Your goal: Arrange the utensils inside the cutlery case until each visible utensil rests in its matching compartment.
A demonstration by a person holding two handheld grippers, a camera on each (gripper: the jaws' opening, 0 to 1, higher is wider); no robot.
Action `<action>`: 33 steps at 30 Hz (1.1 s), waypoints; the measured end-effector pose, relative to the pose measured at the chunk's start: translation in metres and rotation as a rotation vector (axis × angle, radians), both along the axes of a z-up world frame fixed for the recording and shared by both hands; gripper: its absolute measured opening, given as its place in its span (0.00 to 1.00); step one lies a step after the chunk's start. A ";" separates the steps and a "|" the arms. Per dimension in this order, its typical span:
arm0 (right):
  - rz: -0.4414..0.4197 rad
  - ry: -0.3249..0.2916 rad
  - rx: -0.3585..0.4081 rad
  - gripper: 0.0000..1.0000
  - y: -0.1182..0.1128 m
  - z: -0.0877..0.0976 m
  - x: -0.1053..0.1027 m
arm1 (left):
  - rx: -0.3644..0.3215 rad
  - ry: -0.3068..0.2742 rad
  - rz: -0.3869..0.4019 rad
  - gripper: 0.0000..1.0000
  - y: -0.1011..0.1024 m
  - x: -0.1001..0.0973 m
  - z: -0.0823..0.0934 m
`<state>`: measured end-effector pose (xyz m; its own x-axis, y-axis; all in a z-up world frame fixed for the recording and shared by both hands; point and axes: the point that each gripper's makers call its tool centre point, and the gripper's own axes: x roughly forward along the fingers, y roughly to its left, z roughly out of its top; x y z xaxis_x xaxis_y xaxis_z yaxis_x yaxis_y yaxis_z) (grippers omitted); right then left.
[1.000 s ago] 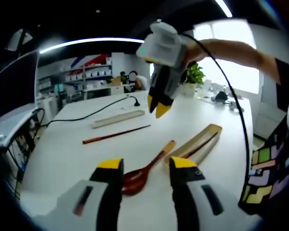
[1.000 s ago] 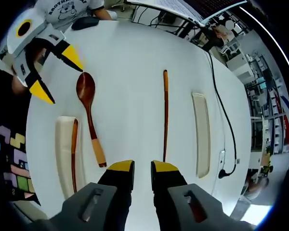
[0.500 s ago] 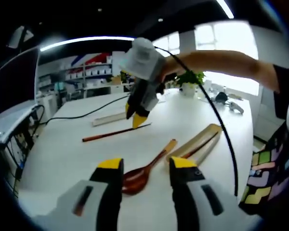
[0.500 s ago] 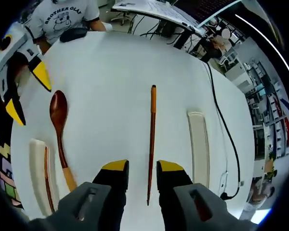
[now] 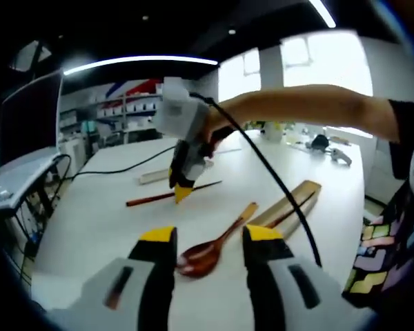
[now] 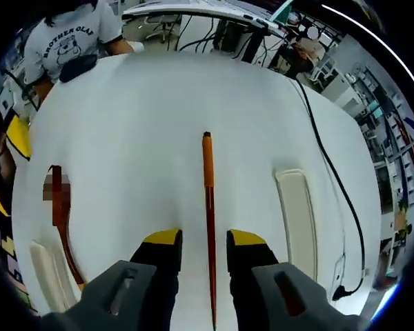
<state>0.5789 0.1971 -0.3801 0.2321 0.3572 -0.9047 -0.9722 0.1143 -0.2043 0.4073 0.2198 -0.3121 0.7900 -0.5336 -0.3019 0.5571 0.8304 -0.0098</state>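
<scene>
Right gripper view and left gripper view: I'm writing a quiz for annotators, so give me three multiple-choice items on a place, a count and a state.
1. Where does the loose reddish-brown wooden chopstick lie in the right gripper view?
A. Between the right gripper's jaws
B. Inside the case
C. On the spoon

2. How many chopsticks lie in the beige oblong cutlery case?
A. None
B. One
C. Three

3. The left gripper is:
A. Shut on the spoon
B. Open
C. Shut on the cable

Answers: 1 A, the stick runs up from between the yellow tips; 2 B, one dark stick rests inside; 3 B, its jaws stand apart above the red-brown wooden spoon.
</scene>
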 end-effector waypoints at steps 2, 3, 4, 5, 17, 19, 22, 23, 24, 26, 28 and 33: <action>-0.007 0.039 0.004 0.23 0.002 -0.003 -0.005 | -0.003 -0.001 -0.004 0.40 -0.001 -0.001 0.000; -0.013 0.054 -0.005 0.23 0.001 -0.003 -0.005 | -0.004 -0.002 -0.007 0.40 -0.001 -0.002 0.000; -0.012 0.062 -0.010 0.23 0.002 -0.003 -0.004 | -0.006 -0.002 -0.009 0.40 -0.001 -0.002 0.000; -0.008 0.072 -0.017 0.23 0.001 -0.003 -0.004 | -0.008 -0.003 -0.010 0.40 -0.001 -0.003 -0.001; 0.005 0.195 -0.091 0.20 0.005 -0.007 -0.008 | -0.020 0.000 0.013 0.40 0.007 -0.002 -0.001; 0.004 0.198 -0.100 0.20 0.004 -0.007 -0.008 | -0.024 0.001 0.017 0.40 0.008 -0.002 -0.001; 0.013 0.193 -0.108 0.16 0.003 -0.007 -0.011 | -0.021 0.008 0.019 0.40 0.008 -0.001 -0.003; 0.017 0.193 -0.107 0.14 0.003 -0.007 -0.013 | -0.021 0.009 0.019 0.40 0.008 0.000 -0.003; 0.019 0.192 -0.107 0.11 0.004 -0.007 -0.014 | -0.021 0.009 0.020 0.40 0.007 0.000 -0.003; 0.033 0.190 -0.107 0.05 0.003 -0.008 -0.017 | -0.023 0.011 0.018 0.40 0.006 0.000 -0.003; 0.032 0.191 -0.117 0.03 0.002 -0.008 -0.017 | -0.018 0.021 0.014 0.40 0.004 0.000 -0.006; 0.032 0.168 -0.152 0.02 0.004 -0.006 -0.019 | -0.013 0.021 0.013 0.40 0.000 0.000 -0.007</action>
<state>0.5604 0.2008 -0.3866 0.0642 0.2187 -0.9737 -0.9967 0.0634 -0.0514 0.4074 0.2202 -0.3194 0.7904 -0.5273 -0.3118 0.5457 0.8373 -0.0327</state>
